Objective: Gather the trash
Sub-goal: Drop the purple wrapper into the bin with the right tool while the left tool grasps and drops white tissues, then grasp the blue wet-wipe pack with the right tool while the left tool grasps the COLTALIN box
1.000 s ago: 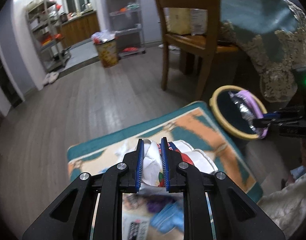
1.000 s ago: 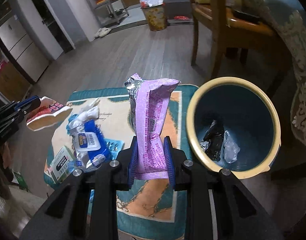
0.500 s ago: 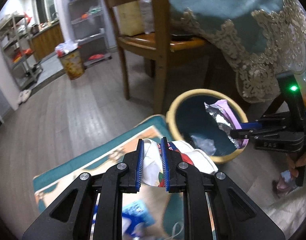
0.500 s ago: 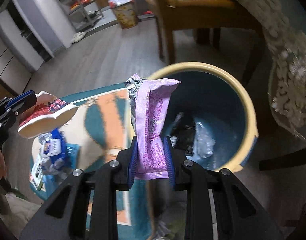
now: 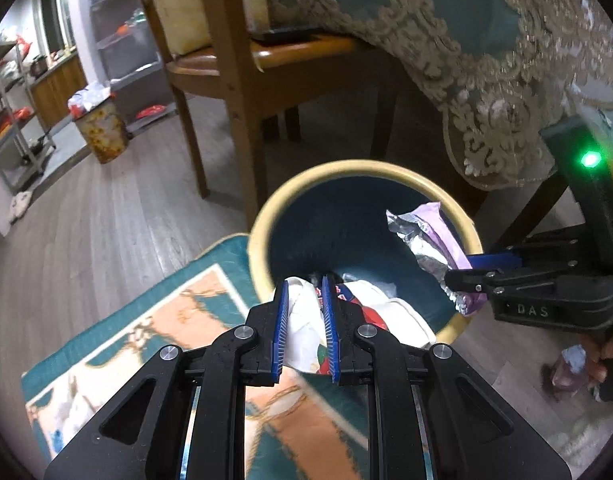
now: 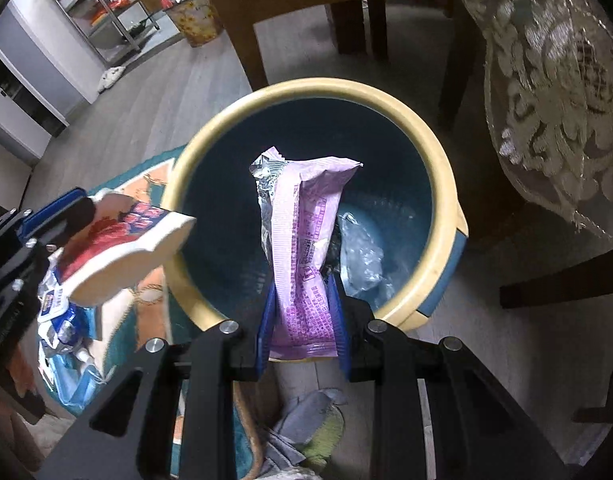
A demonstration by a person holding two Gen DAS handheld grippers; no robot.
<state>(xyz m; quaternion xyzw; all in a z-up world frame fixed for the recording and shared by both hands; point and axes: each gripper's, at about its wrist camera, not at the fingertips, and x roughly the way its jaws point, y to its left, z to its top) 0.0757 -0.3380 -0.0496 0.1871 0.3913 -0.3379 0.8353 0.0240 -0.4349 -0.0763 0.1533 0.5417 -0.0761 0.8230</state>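
A round blue bin with a cream rim (image 5: pixel 262 216) (image 6: pixel 442 168) stands on the floor by the rug. My right gripper (image 6: pixel 302 292) is shut on a purple foil-lined wrapper (image 6: pixel 306 236) (image 5: pixel 438 240), held upright over the bin's mouth. My left gripper (image 5: pixel 304 280) is shut on a white and red crumpled packet (image 5: pixel 306 324) (image 6: pixel 122 248), which hangs over the bin's near-left rim. Clear plastic and dark scraps (image 6: pixel 358 256) lie at the bin's bottom.
A patterned teal and orange rug (image 5: pixel 154 332) carries blue and white wrappers (image 6: pixel 62 320). A wooden chair (image 5: pixel 234 80) and a lace-edged tablecloth (image 5: pixel 486 80) stand close behind the bin. A second bin (image 5: pixel 100 128) and shelves are far back. Cloth (image 6: pixel 306 432) lies on the floor.
Both grippers have moved from above the rug to the bin and lower, each keeping its wrapper. The bin now fills the middle of both views.
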